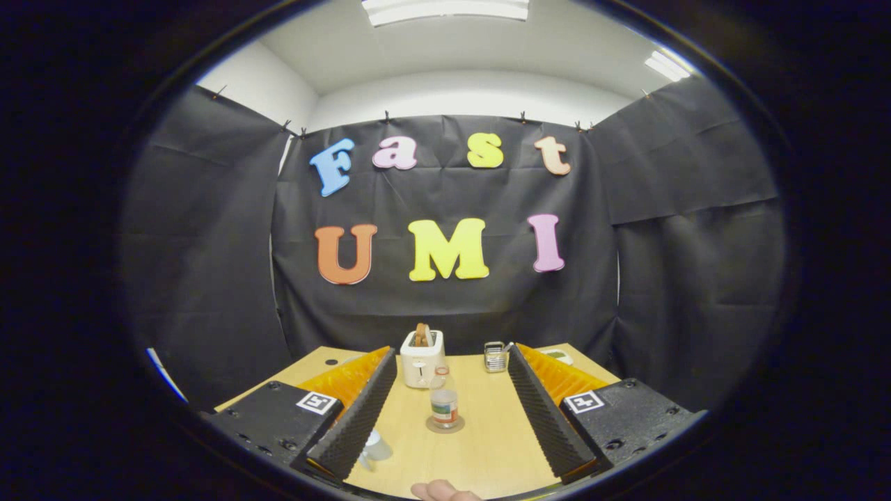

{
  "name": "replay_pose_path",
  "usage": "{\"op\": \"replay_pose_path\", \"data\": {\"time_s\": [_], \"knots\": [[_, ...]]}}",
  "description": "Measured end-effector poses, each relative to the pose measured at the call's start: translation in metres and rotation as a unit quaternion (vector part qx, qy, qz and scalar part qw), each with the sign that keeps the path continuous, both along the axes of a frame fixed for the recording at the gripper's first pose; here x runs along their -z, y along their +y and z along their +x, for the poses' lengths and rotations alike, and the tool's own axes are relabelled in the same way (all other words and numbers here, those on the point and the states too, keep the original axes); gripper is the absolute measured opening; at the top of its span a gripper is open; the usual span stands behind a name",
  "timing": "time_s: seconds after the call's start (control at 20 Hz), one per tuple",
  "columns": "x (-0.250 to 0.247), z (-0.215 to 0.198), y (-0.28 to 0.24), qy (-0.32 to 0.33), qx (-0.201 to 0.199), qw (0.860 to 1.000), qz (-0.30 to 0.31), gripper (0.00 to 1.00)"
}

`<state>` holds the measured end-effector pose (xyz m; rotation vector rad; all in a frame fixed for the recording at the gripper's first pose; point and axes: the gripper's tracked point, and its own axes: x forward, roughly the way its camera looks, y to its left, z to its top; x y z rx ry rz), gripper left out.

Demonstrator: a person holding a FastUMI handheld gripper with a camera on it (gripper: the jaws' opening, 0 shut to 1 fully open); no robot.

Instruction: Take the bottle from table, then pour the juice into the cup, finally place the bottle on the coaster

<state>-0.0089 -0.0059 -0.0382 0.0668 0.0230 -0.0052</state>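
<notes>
A small clear bottle (444, 403) with a banded label stands upright on a round coaster (445, 425) on the wooden table (487, 445). It shows between my two fingers, and neither finger touches it. My gripper (451, 355) is open wide with nothing held. A pale clear cup (376, 447) sits on the table by the left finger (355, 417), partly hidden behind it.
A white toaster (422, 358) with toast in it stands at the back of the table, just beyond the bottle. A small metal object (495, 356) and a green-white item (559, 355) lie at the back right. Part of a hand (443, 491) shows at the near edge.
</notes>
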Motion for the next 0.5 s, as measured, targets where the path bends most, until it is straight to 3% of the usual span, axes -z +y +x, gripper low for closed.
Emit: {"op": "replay_pose_path", "data": {"time_s": [0.25, 0.5], "knots": [[-0.035, -0.030, -0.005, 0.000, -0.010, 0.999, 0.032, 1.00], [-0.064, -0.049, -0.011, -0.027, 0.004, 1.000, 0.006, 1.00]]}}
